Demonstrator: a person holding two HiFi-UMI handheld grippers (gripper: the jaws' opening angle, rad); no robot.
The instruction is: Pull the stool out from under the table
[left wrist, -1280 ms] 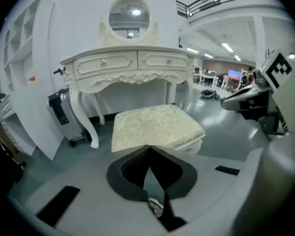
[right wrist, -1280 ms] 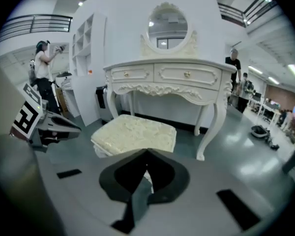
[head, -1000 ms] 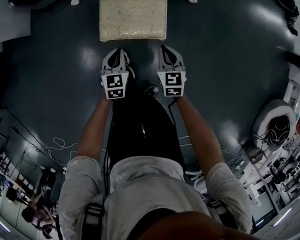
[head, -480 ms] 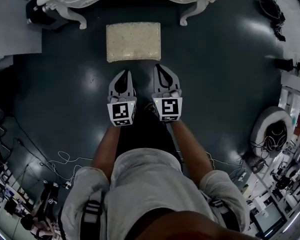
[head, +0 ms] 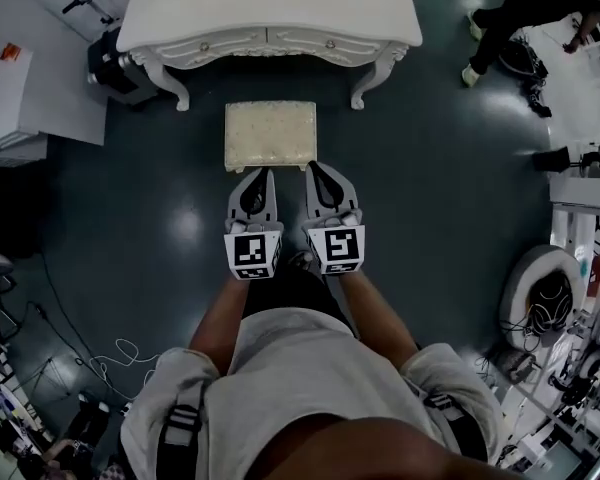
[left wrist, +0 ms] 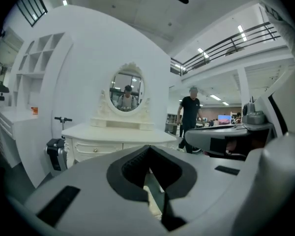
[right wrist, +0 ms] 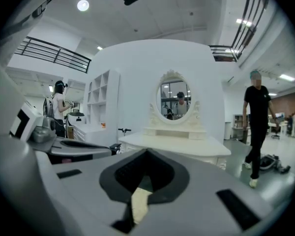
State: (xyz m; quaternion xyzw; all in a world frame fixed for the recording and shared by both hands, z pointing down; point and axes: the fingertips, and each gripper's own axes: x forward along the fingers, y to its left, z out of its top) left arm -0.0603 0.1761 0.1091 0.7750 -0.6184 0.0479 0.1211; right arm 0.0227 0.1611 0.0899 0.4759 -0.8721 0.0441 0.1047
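Stool: cream cushioned top, standing on the dark floor just in front of the white table. It is fully out from under the table, w/ a strip of floor showing btwn the 2. The head view gives only its top. The legs are hidden beneath the seat, and the tips of both grippers cover part of its near edge.

L gripper and R gripper are held side by side, both pointing toward the stool. Whether the tips touch it can't be told from above. The gripper views look across at the table, w/ the stool only a cream sliver low in the slit btwn the pads. The L gripper's 2 jaws are closed together w/ nothing held. The R gripper's jaws are likewise closed and empty; the cream strip in its slit is the stool beyond, not gripped.

The table's back edge is cut off by the top of the head view. An oval mirror stands on it, its reflection too small to read. A person in black is right of the table, cropped by the head view's corner. A scooter stands left of the table, its base hidden by the L gripper's body.
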